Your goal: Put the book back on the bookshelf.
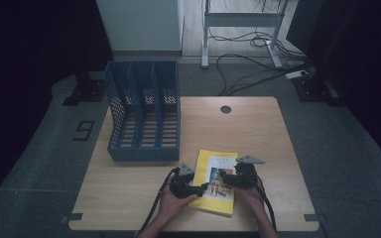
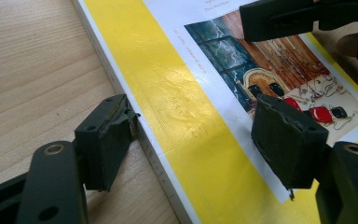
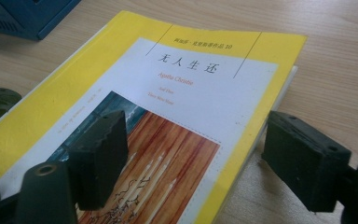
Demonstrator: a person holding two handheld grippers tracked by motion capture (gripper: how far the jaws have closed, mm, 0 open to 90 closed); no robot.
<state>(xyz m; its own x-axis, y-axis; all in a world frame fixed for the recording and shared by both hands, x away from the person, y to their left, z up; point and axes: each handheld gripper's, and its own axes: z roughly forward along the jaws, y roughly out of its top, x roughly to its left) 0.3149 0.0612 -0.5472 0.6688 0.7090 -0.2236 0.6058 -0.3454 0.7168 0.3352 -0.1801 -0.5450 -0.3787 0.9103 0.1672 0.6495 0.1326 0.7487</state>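
book (image 1: 217, 181) lies flat near the bench's front edge, a little right of its middle, cover up, with the blue file rack (image 1: 144, 111) standing well apart toward the back left corner. both hands have come in from the front and sit at the book's two long sides.

left gripper (image 2: 200, 140) is wide open and straddles the book's left edge: one jaw rests on the bench (image 2: 32, 74) just against the page block, the other hangs over the cover picture, not pressing. right gripper (image 3: 200, 158) is open too, one jaw over the cover, the other down beside the right edge above the bench; no pad bites the book in either gripper view. nothing is held.

step in hand looks like lining up for a pickup of the book, probably to stand it in the rack. next move calls for getting a lower jaw under an edge, since the book lies flush on the wood; one gripper may need to tip or slide it toward the front edge, then close firmly on cover and pages together so the paperback doesn't fan open or sag when lifted.
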